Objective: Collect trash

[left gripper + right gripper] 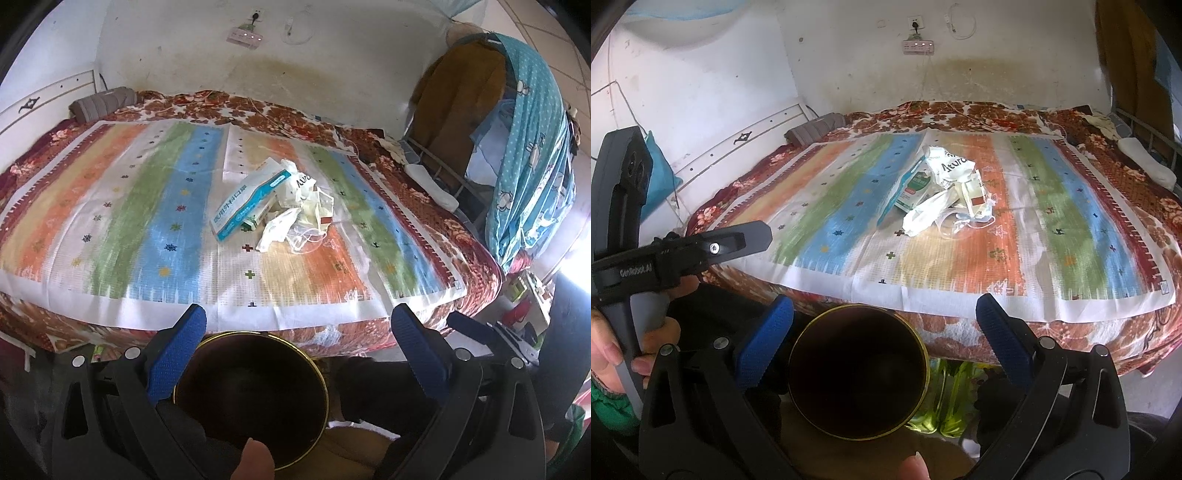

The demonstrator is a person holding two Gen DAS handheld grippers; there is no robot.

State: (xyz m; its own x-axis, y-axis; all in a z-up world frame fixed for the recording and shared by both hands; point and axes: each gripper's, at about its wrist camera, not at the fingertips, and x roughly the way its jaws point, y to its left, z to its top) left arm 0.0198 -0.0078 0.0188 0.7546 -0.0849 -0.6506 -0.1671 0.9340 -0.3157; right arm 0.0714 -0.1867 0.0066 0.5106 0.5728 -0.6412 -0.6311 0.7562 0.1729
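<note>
White trash pile (280,201) untouched mid-bed; we hover left gripper (298,350) and right gripper (884,341) wide, empty, over dark bin (857,371); next: reach forward, pinch a piece.

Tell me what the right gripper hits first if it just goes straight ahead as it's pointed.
Probably the striped cloth on the bed, short of the trash pile. The right gripper is open and empty, above the dark bin; nothing shows between its jaws and the bed. Depth is unclear through the fisheye.
</note>
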